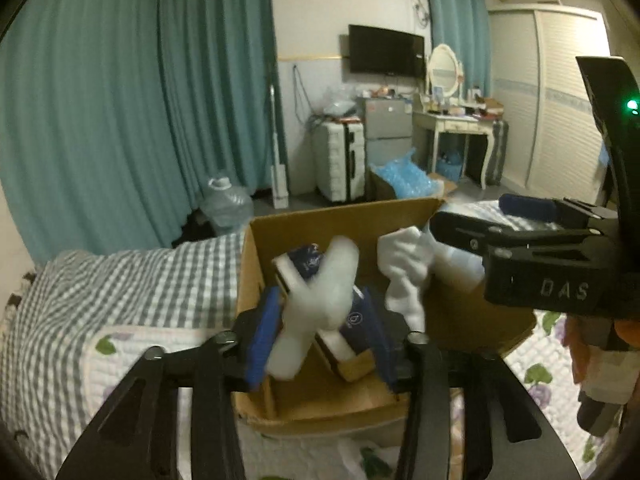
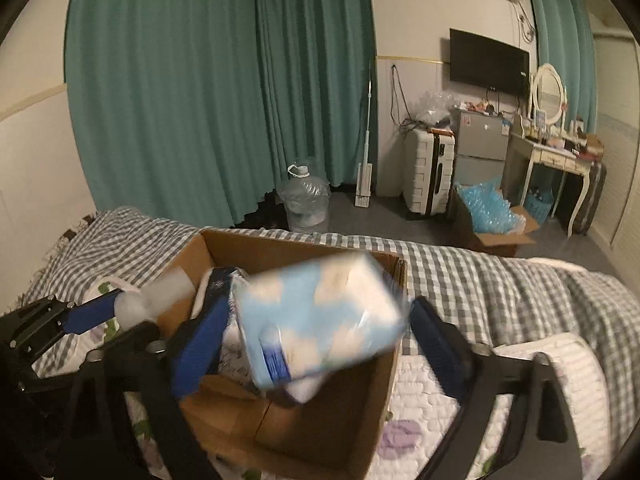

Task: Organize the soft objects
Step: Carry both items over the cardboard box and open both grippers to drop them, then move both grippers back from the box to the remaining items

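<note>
An open cardboard box (image 1: 320, 224) sits on the bed; it also shows in the right wrist view (image 2: 360, 432). My left gripper (image 1: 322, 344) is above the box with a white foam piece (image 1: 320, 300) between its blue pads, which stand wide; the foam is blurred. A white sock (image 1: 404, 276) and navy-and-white packs (image 1: 352, 332) lie in the box. My right gripper (image 2: 316, 348) is open over the box. A light blue tissue pack (image 2: 316, 316) is blurred between its spread fingers, apart from the right pad.
The bed has a grey checked cover (image 2: 480, 272) and a white floral quilt (image 2: 432, 408). Teal curtains (image 2: 200, 100), a water jug (image 2: 304, 204), a white suitcase (image 2: 428, 168) and another box with blue plastic (image 2: 488, 212) stand on the floor beyond.
</note>
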Demonstrator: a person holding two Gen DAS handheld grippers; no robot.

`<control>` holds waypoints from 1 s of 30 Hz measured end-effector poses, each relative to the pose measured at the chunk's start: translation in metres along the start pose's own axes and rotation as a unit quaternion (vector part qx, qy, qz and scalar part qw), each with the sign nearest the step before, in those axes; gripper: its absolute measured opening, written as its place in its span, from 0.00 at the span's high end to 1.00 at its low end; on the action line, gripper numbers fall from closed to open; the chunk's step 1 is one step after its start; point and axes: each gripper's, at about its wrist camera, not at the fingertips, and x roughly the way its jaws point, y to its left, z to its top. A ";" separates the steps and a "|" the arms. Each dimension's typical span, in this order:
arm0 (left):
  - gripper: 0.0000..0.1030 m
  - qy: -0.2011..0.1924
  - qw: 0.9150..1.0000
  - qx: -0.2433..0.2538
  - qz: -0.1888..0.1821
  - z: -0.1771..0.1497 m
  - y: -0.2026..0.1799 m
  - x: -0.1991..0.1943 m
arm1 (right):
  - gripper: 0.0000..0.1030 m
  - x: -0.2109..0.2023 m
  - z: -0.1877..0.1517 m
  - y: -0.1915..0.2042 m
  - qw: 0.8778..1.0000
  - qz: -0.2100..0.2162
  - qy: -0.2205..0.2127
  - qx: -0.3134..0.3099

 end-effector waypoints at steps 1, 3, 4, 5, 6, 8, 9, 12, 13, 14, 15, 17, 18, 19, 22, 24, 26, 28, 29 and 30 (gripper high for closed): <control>0.39 -0.011 1.000 -0.004 0.001 -0.002 0.002 -0.002 | 0.05 0.002 0.000 -0.001 1.000 -0.004 -0.004 0.001; 0.26 -0.024 1.000 -0.008 0.012 -0.003 0.004 -0.007 | 0.04 0.001 -0.003 -0.005 1.000 -0.004 -0.010 0.003; 0.26 -0.026 0.999 -0.009 0.018 0.000 0.006 -0.008 | 0.04 0.000 -0.003 -0.007 1.000 -0.003 -0.011 0.003; 0.26 -0.026 0.999 -0.010 0.023 0.001 0.006 -0.010 | 0.04 -0.003 -0.003 -0.007 1.000 -0.002 -0.014 0.003; 0.26 -0.026 0.999 -0.013 0.024 0.003 0.008 -0.013 | 0.04 -0.009 -0.002 -0.008 1.000 -0.005 -0.019 0.004; 0.26 -0.034 0.999 -0.027 0.023 0.009 0.012 -0.029 | 0.04 -0.023 0.001 -0.009 1.000 -0.005 -0.027 0.001; 0.26 -0.040 0.998 -0.032 0.023 0.011 0.014 -0.035 | 0.03 -0.032 0.003 -0.010 0.999 -0.005 -0.031 0.000; 0.25 -0.067 0.997 -0.041 0.023 0.022 0.013 -0.074 | 0.02 -0.065 0.013 -0.009 0.999 -0.002 -0.041 -0.010; 0.25 -0.082 0.995 -0.041 0.032 0.027 0.011 -0.096 | 0.02 -0.077 0.017 -0.009 0.999 -0.003 -0.045 -0.015; 0.22 -0.090 0.994 -0.041 0.039 0.030 0.011 -0.106 | 0.01 -0.091 0.020 -0.007 0.999 -0.004 -0.049 -0.021; 0.16 -0.100 0.993 -0.039 0.048 0.033 0.010 -0.122 | 0.01 -0.109 0.023 -0.003 0.998 -0.005 -0.056 -0.028; 0.15 -0.124 0.990 -0.038 0.058 0.041 0.008 -0.155 | 0.01 -0.138 0.028 0.004 0.997 -0.007 -0.066 -0.038; 0.15 -0.131 0.989 -0.038 0.060 0.043 0.008 -0.170 | 0.01 -0.153 0.029 0.007 0.996 -0.009 -0.073 -0.043; 0.15 -0.137 0.988 -0.038 0.064 0.045 0.008 -0.187 | 0.01 -0.170 0.031 0.010 0.996 -0.012 -0.079 -0.048; 0.15 -0.151 0.985 -0.042 0.069 0.045 0.007 -0.224 | 0.01 -0.212 0.030 0.017 0.994 -0.016 -0.092 -0.052; 0.15 -0.158 0.984 -0.042 0.067 0.040 0.008 -0.243 | 0.01 -0.235 0.024 0.023 0.994 -0.016 -0.095 -0.056; 0.15 -0.153 0.985 -0.040 0.076 0.030 0.008 -0.257 | 0.01 -0.253 0.015 0.029 0.994 -0.024 -0.091 -0.064; 0.15 -0.143 0.987 -0.032 0.070 0.023 0.007 -0.259 | 0.01 -0.265 0.002 0.038 0.993 -0.033 -0.084 -0.075; 0.15 -0.137 0.988 -0.030 0.066 0.020 0.005 -0.258 | 0.01 -0.269 -0.005 0.042 0.993 -0.037 -0.085 -0.080; 0.15 -0.135 0.988 -0.032 0.067 0.015 0.005 -0.257 | 0.01 -0.272 -0.013 0.044 0.992 -0.037 -0.084 -0.083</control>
